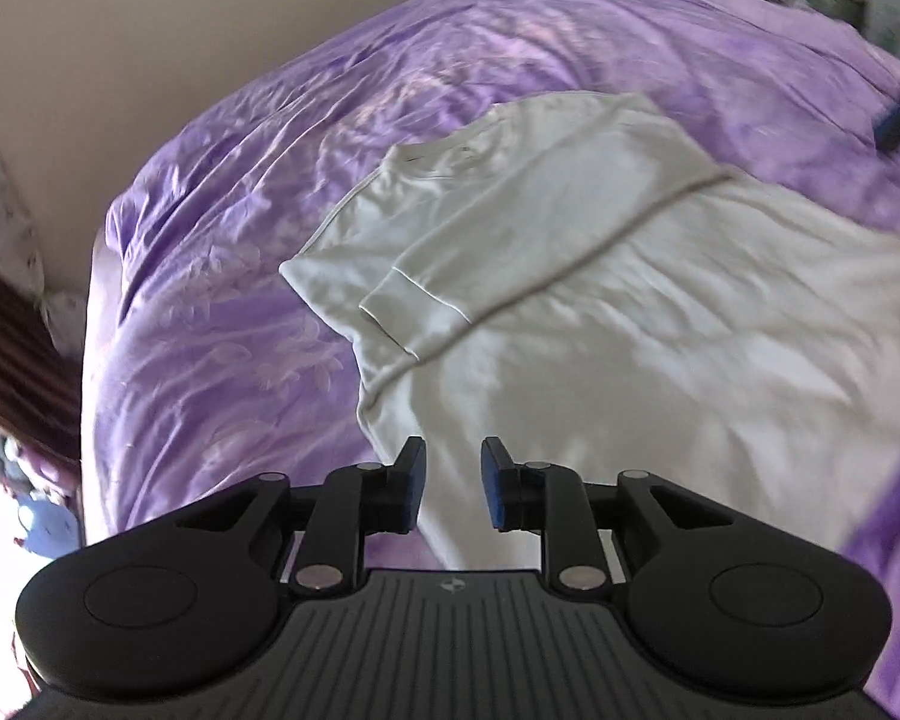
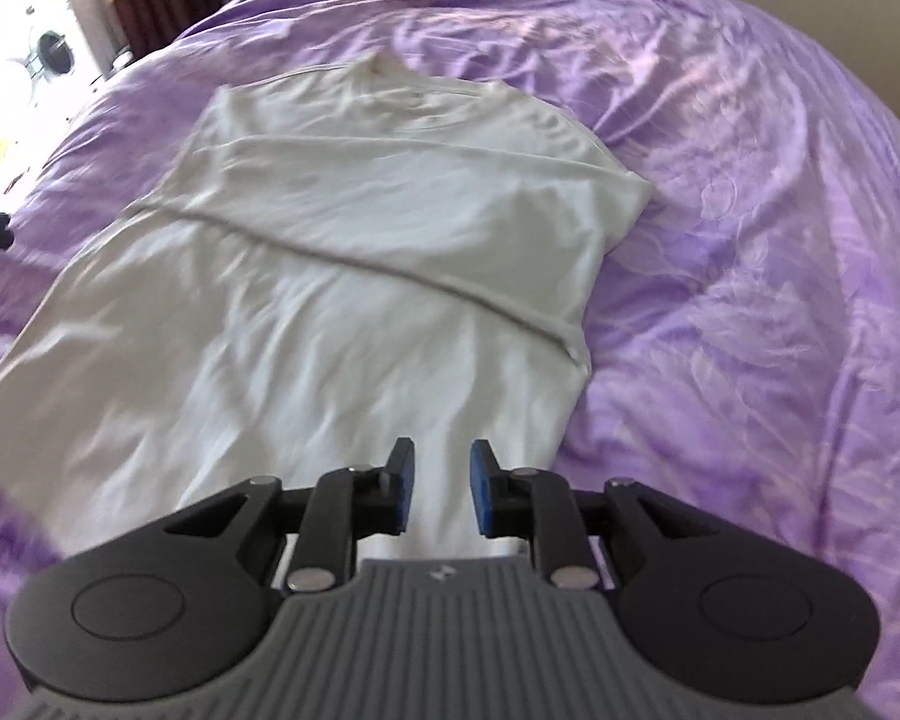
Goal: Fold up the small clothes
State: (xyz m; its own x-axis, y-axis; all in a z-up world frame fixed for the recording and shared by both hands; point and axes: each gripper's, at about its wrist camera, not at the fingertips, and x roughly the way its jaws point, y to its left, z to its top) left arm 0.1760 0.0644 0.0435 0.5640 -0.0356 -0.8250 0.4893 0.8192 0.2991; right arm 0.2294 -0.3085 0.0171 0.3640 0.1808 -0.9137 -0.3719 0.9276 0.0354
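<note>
White long-sleeved shirt (image 2: 306, 300) lies flat on the purple bedspread (image 2: 750, 300), collar at the far end, hem toward the person. Both sleeves are folded across the chest; the cuff (image 1: 411, 315) of the upper one ends near the shirt's side edge.

Left gripper (image 1: 453, 495): jaws parted by a moderate gap, nothing between them, poised over the hem on one side. Right gripper (image 2: 437, 495): same opening, also empty, over the hem near the other side edge.

Risks, as I judge them:
- Pads pinch only the top layer at the hem, so the shirt peels apart instead of folding.
- Pads catch the bedspread along with the hem; the cover is soft and creased, so it would lift too.
- Uneven lift between the two sides would let the crossed sleeves slide off the chest.

Surface: quilted, wrinkled purple cover with a faint leaf pattern, sunlit in patches. Room: plain beige wall behind the bed; striped curtain (image 2: 132, 6) and a white appliance (image 2: 54, 51), possibly a washer, by a bright window. Both views are slightly motion-blurred.
</note>
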